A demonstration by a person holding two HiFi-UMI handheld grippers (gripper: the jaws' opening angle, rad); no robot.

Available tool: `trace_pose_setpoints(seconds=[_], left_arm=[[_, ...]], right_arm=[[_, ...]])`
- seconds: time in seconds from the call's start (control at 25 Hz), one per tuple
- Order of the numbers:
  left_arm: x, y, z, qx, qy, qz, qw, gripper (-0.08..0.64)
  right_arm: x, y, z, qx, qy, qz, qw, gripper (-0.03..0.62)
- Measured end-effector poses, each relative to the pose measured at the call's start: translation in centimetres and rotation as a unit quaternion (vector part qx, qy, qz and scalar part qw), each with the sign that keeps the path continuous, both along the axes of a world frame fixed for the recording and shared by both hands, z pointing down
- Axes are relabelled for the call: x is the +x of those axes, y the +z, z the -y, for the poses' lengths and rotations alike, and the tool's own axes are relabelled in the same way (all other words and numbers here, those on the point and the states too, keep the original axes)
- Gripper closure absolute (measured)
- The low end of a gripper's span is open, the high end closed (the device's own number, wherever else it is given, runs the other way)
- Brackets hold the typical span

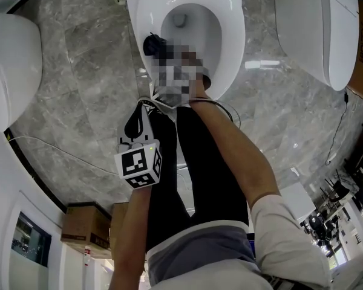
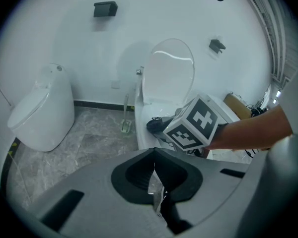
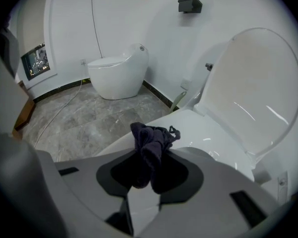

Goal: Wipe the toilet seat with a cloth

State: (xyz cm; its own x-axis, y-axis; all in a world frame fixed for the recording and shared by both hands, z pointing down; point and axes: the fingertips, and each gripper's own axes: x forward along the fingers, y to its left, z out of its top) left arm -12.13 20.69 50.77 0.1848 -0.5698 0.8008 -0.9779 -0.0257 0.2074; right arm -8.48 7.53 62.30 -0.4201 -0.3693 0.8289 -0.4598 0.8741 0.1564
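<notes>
one dark cloth (image 1: 153, 43) is showing in the head view, sitting as a crumpled wad on the left side of the white toilet seat (image 1: 228, 48). the person's forearm is reaching toward it, and a blurred patch is covering the tool at that spot. the seat is looking like glossy, hard moulded plastic, an oval ring around the bowl. the floor (image 1: 78, 83) is showing as polished grey veined stone.

in the left gripper view, the left gripper (image 2: 154, 178) is hanging back from the toilet with its black pads pressed together on nothing. the raised lid (image 2: 169, 73), smooth and rounded, is leaning back toward the white wall. a second toilet (image 2: 39, 110) is standing well apart on the left.

in the right gripper view, the right gripper (image 3: 148, 168) is clamping the cloth by a bunched fold. the loose purple-black end is poking past the jaws over the seat's rim, touching it as far as i can tell. the cloth is looking soft, light and limp, so i am expecting it to fold and drag rather than hold shape. gripping it mid-bunch, leaving a thick pad beyond the jaws, is looking like the best hold. the slick seat is likely letting it glide, so downward pressure is going to matter.
</notes>
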Motion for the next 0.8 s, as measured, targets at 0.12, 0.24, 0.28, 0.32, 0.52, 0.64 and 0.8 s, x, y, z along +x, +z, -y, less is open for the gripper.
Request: trace_pose_setpoints(seconds=[0.12, 0.24, 0.28, 0.32, 0.52, 0.64, 0.8], left_arm=[[-0.3, -0.1, -0.3, -0.001, -0.003, -0.001, 1.0000, 0.551], [-0.5, -0.3, -0.6, -0.002, -0.002, 0.000, 1.0000, 0.552], [-0.5, -0.3, -0.6, -0.001, -0.001, 0.000, 1.0000, 0.551], [-0.5, -0.3, -0.6, -0.001, -0.001, 0.000, 1.0000, 0.551], [-0.2, 0.1, -1.0, -0.007, 0.012, 0.001, 0.9999, 0.551], [0.3, 0.0, -1.1, -0.009, 0.018, 0.001, 0.9998, 0.551], [0.9, 0.0, -0.9, -0.009, 0.022, 0.001, 0.9997, 0.551]], right_arm=[[0.2, -0.3, -1.5, -0.004, -0.001, -0.003, 1.000, 0.483], [0.5, -0.5, -3.0, -0.004, -0.008, -0.008, 1.000, 0.485], [0.6, -0.5, -3.4, -0.004, -0.011, -0.009, 1.000, 0.485], [0.7, -0.5, -4.0, -0.006, -0.013, -0.010, 1.000, 0.485], [2.0, -0.3, -6.7, -0.014, -0.031, -0.020, 0.999, 0.485], [3.0, -0.5, -8.5, -0.013, -0.057, -0.033, 0.998, 0.485], [5.0, -0.5, -10.9, -0.010, -0.095, -0.052, 0.994, 0.485]])
